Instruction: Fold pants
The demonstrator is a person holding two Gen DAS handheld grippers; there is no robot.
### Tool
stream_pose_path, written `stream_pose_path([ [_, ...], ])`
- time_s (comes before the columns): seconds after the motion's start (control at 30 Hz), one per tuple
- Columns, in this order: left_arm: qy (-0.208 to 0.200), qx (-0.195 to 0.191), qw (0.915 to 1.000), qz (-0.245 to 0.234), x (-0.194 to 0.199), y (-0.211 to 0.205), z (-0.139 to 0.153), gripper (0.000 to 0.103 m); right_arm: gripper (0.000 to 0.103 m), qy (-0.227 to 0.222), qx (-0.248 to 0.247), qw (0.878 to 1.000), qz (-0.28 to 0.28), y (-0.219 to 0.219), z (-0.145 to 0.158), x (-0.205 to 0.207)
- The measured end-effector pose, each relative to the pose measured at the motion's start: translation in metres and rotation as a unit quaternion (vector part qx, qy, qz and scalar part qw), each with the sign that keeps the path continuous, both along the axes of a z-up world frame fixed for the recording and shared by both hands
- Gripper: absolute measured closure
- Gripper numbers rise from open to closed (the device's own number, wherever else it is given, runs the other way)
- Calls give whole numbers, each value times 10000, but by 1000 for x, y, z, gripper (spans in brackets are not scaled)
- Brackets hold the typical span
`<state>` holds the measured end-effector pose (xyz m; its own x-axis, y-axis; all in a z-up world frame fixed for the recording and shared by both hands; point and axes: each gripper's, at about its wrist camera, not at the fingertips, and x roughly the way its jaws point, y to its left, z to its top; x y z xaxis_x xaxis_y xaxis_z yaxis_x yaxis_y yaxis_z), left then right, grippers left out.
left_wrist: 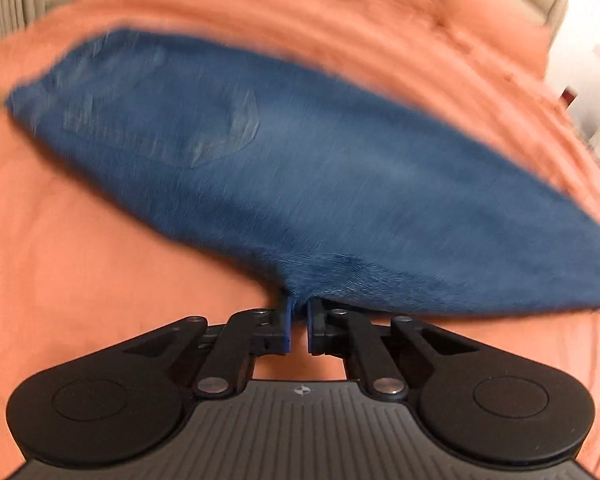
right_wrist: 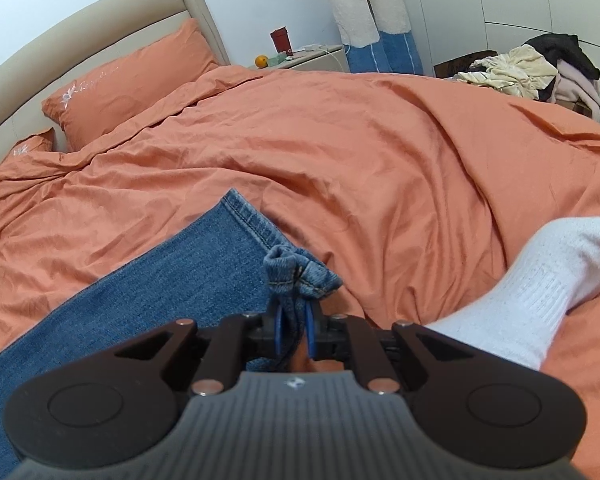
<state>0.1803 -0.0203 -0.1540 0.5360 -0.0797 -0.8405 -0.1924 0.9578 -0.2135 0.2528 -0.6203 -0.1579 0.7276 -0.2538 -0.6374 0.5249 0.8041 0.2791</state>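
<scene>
Closest to my left wrist camera, the black two-finger left gripper (left_wrist: 299, 312) is clamped on the near edge of the blue denim pants (left_wrist: 300, 184), its blue-padded fingers (left_wrist: 286, 322) drawn nearly together with cloth bunched between them. From that pinch the pants spread away across the orange bed sheet (left_wrist: 80, 280), a stitched back pocket (left_wrist: 236, 124) showing on the upper side; the whole view is smeared by motion blur, so finer detail is lost to me.

On my right wrist camera, the black right gripper (right_wrist: 294, 320) is likewise closed on the pants (right_wrist: 140, 288), gripping a crumpled wad of hemmed denim (right_wrist: 300, 272) that rises just above its fingertips. Left of it, a flat pant leg lies on the sheet and ends in a stitched hem (right_wrist: 248, 216) angled toward the pillows. Just right of the gripper rests a foot in a white ribbed sock (right_wrist: 532, 292), pressing into the orange duvet (right_wrist: 380, 152).

Farther back, an orange pillow (right_wrist: 136, 80) with a white embroidered flower leans against the beige padded headboard (right_wrist: 100, 28). Beyond the bed stands a pale nightstand (right_wrist: 320, 60) holding a dark red cup (right_wrist: 281, 40) and an orange fruit (right_wrist: 262, 61), beside two tall white-and-blue plush alpaca toys (right_wrist: 364, 16). A heap of loose clothes (right_wrist: 540, 68) sits at far right.
</scene>
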Motion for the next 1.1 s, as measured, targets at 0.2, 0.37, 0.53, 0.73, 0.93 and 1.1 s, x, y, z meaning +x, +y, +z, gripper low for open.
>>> stream_pose_path([
  [0.2, 150, 88, 9997, -151, -5, -1, -12, 97, 98, 88, -132, 9999, -28, 4, -3, 2],
  [0.37, 432, 34, 9987, -254, -12, 9, -1, 103, 98, 110, -189, 9998, -22, 5, -3, 2],
  [0.53, 40, 299, 9960, -841, -23, 2, 31, 99, 98, 61, -91, 9999, -40, 3, -5, 2],
  [0.73, -585, 588, 9791, -1857, 13, -39, 64, 97, 98, -84, 227, 9997, -59, -6, -5, -2],
  [0.93, -768, 666, 9614, -2555, 83, -102, 59, 97, 98, -257, 794, 9965, -90, -20, -8, -6],
  [1.1, -825, 746, 9427, -3145, 131, -160, 39, 97, 98, -300, 1043, 9941, -43, -27, -8, -6],
])
